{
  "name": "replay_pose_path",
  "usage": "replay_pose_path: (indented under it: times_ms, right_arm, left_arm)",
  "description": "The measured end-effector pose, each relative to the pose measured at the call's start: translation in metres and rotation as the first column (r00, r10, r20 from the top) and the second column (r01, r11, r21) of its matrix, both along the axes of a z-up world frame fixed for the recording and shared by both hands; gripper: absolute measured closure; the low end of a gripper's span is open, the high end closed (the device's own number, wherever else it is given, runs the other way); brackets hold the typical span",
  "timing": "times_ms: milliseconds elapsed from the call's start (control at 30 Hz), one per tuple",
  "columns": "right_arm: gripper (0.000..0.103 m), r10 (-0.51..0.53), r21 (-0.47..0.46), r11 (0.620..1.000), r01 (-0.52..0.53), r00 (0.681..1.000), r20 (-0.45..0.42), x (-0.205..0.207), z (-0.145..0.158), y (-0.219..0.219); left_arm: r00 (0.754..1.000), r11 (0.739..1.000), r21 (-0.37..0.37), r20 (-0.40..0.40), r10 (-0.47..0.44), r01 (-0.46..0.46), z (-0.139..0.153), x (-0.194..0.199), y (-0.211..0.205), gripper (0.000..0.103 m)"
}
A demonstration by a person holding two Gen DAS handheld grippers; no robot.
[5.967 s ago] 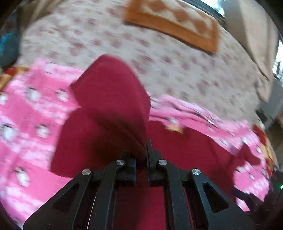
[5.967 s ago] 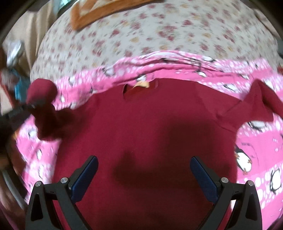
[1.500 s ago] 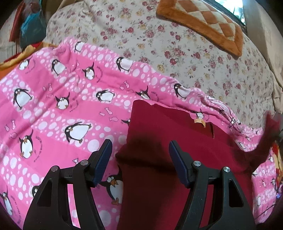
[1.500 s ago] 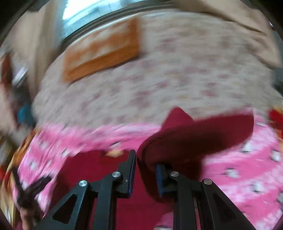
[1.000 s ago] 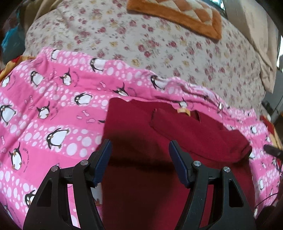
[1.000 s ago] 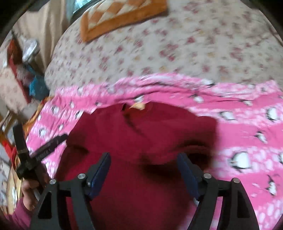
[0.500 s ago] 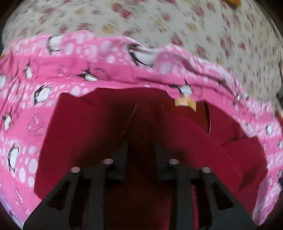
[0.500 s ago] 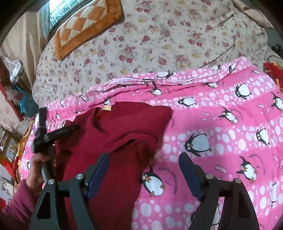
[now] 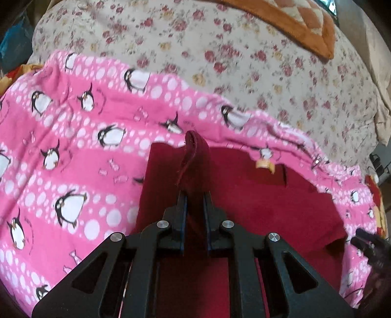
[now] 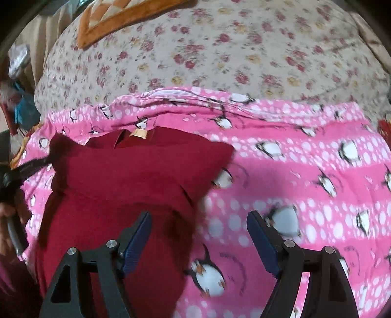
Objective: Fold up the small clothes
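A small dark red shirt (image 9: 244, 195) lies on a pink penguin blanket (image 9: 73, 151), both sleeves folded in over the body, collar tag at the far edge. My left gripper (image 9: 195, 193) is shut on a raised fold of the shirt near its left shoulder. In the right wrist view the shirt (image 10: 136, 176) lies at left, and my right gripper (image 10: 198, 234) is open and empty above the shirt's right edge. The left gripper (image 10: 36, 162) shows there at far left, holding the shirt's corner.
The blanket (image 10: 305, 171) lies on a floral bedsheet (image 9: 220, 56). An orange checked cushion (image 9: 293, 19) sits at the far side. Clutter and a blue bag (image 10: 22, 110) stand off the bed's left edge.
My left gripper has closed on the shirt's left shoulder fold and lifted it. My right gripper, having let go of the right sleeve, stays open and has drawn nearer.
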State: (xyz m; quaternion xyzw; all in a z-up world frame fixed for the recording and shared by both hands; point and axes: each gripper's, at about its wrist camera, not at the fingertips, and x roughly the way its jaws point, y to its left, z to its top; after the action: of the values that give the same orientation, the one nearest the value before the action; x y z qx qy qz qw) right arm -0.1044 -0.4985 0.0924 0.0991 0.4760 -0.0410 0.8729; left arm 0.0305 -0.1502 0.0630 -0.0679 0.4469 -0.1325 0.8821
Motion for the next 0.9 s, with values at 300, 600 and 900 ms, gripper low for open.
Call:
replay_pose_path:
  times_ms: [300,600,900]
  right_arm:
    - [0.098,0.175,-0.255,0.947,-0.198,0.978,-0.111,0.017,-0.012,0.043]
    - [0.076,0.076,-0.102,0.991,-0.081,0.996,-0.056,-0.014,-0.006,-0.004]
    - [0.094,0.11,-0.174,0.977,-0.122,0.991,-0.078,0.033,-0.017,0.027]
  left_arm:
    - [1.0,1.0,-0.029,-0.01,0.009,-0.009,-0.002,-0.004,0.001,0.092]
    - [1.0,1.0,-0.01,-0.016,0.008,-0.008,-0.007,-0.006,-0.006,0.092]
    - [1.0,1.0,-0.023,-0.023,0.007,-0.007,0.0,-0.009,-0.003,0.092]
